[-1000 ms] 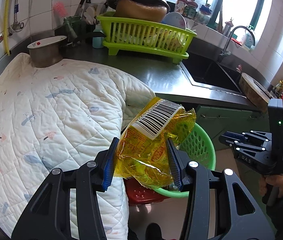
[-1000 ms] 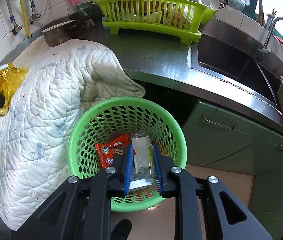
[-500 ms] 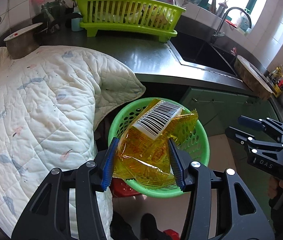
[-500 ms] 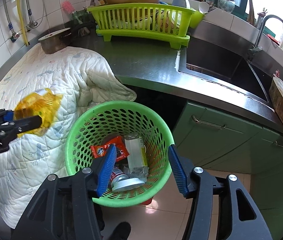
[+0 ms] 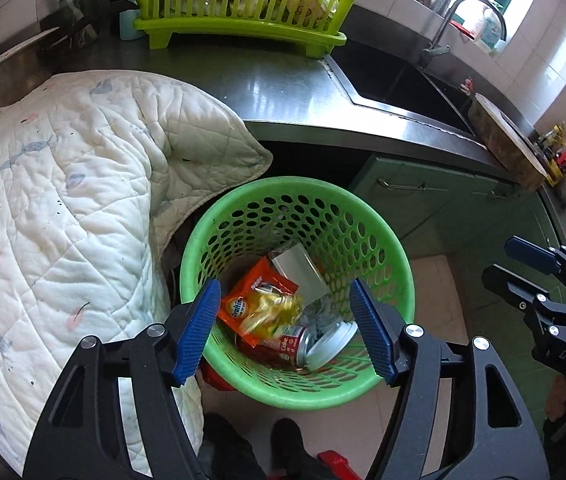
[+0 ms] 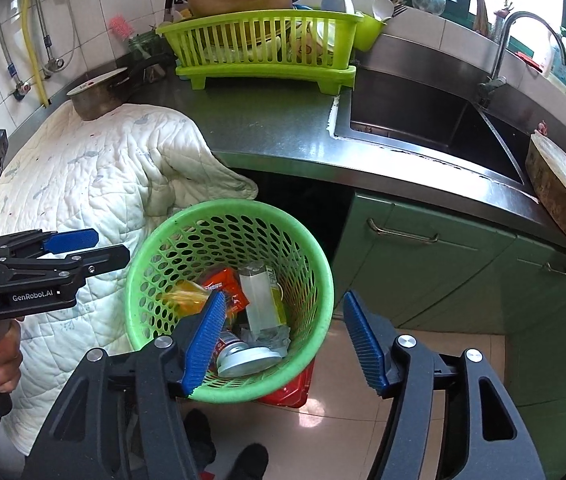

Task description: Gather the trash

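Note:
A green perforated basket stands on the floor by the counter; it also shows in the right wrist view. Inside lie a yellow wrapper, an orange snack packet, a red cola can and a clear box. The yellow wrapper shows in the right wrist view against the basket's left wall. My left gripper is open and empty above the basket. My right gripper is open and empty over the basket's near rim.
A white quilted cloth covers the counter at left and hangs beside the basket. A steel pot, a lime dish rack, a sink and green cabinet doors surround the area. A red object sits under the basket.
My left gripper moved over the basket, opened and let go of the yellow wrapper, which now lies in the basket. My right gripper opened earlier, releasing the clear box, and stays open.

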`<state>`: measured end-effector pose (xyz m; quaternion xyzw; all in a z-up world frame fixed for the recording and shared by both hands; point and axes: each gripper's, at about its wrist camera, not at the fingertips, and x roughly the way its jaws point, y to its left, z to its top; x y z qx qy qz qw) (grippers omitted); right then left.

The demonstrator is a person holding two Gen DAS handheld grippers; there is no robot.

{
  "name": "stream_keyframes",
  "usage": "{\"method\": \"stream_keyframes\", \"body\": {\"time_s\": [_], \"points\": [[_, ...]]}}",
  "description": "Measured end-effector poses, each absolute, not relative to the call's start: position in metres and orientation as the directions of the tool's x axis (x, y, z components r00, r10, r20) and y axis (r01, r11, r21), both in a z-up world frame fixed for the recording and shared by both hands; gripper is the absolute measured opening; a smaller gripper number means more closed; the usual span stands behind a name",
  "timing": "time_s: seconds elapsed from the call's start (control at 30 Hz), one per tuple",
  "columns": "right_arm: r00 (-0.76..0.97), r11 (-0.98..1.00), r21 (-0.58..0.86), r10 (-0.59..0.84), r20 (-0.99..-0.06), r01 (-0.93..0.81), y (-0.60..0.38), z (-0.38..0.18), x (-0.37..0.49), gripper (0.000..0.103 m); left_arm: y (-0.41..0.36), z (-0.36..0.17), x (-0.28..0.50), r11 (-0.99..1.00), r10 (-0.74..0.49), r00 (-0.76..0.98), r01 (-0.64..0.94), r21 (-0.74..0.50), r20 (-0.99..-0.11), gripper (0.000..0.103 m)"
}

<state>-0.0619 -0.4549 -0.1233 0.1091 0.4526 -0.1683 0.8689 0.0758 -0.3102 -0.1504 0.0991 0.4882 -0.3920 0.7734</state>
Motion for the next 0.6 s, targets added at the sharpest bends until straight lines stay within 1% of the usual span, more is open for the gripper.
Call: {"method": "stream_keyframes", "body": {"time_s": [0.13, 0.17, 0.3, 0.37, 0.47, 0.6], "points": [[0.538, 0.915, 0.052, -0.188, -0.822, 0.399, -0.454, -0.124, -0.064, 0.062, -0.302, -0.145, 0.075, 0.680, -0.511, 0.225, 0.696, -0.230, -0.830, 0.068], [0.538, 0.915, 0.052, -0.188, -0.822, 0.400, -0.454, -0.124, -0.064, 0.064, -0.299, -0.143, 0.075, 0.685, -0.507, 0.236, 0.694, -0.221, -0.829, 0.070], [0.554, 0.915, 0.068, -0.180, -0.813, 0.397, -0.448, -0.122, -0.062, 0.069, -0.283, -0.131, 0.077, 0.711, -0.492, 0.284, 0.677, -0.192, -0.823, 0.071], [0.566, 0.916, 0.080, -0.173, -0.806, 0.393, -0.443, -0.119, -0.060, 0.075, -0.274, -0.124, 0.079, 0.725, -0.486, 0.310, 0.665, -0.180, -0.817, 0.075], [0.583, 0.921, 0.089, -0.163, -0.796, 0.380, -0.435, -0.113, -0.057, 0.080, -0.256, -0.110, 0.083, 0.753, -0.478, 0.360, 0.637, -0.164, -0.801, 0.079], [0.596, 0.933, 0.091, -0.145, -0.790, 0.348, -0.421, -0.106, -0.050, 0.082, -0.226, -0.093, 0.089, 0.794, -0.457, 0.422, 0.590, -0.145, -0.783, 0.083]]}}
